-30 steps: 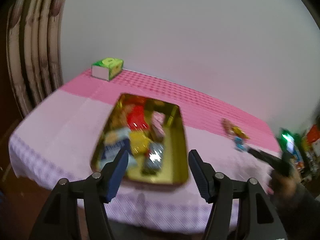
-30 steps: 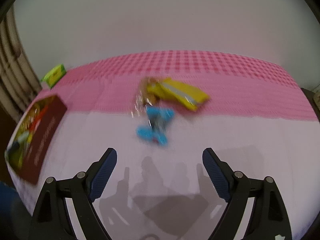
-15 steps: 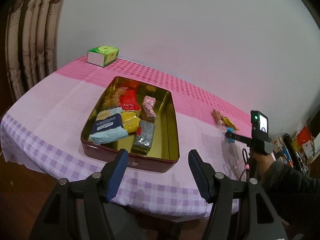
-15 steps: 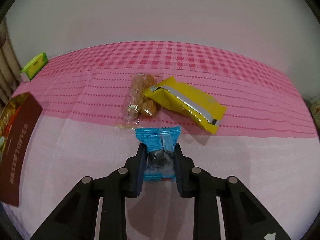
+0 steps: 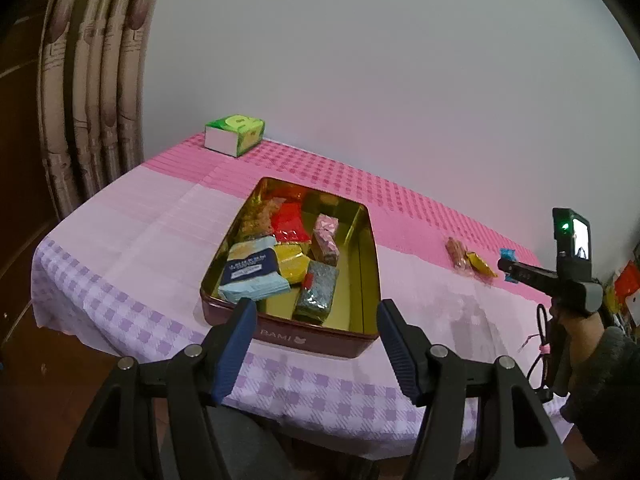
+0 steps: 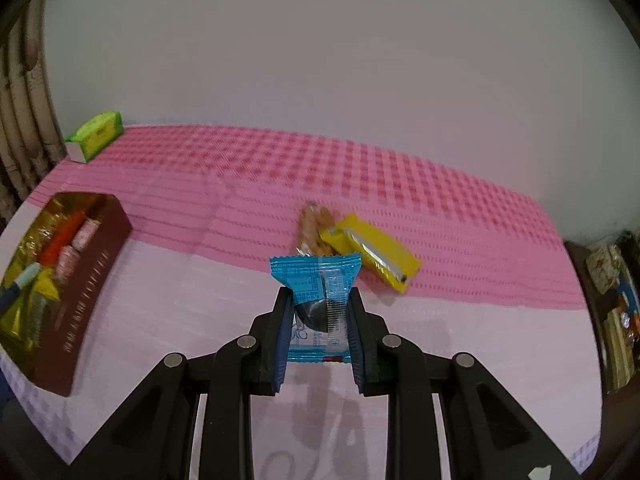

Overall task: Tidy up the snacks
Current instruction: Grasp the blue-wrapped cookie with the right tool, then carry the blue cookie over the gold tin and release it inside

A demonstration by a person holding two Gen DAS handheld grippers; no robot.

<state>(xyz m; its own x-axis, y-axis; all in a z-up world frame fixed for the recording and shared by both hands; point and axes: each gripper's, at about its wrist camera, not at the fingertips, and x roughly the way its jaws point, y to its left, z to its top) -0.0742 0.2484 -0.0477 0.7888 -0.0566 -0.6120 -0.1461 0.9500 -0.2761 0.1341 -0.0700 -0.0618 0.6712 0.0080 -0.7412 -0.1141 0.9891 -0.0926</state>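
Gripping a crinkly blue foil snack packet (image 6: 316, 300), our right tool (image 6: 320, 312) risks slipping; left tool (image 5: 316, 344) gapes empty.

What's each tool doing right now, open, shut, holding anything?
Left tool: open, holding nothing, above the table edge near the tin.
Right tool: shut on the blue snack packet.
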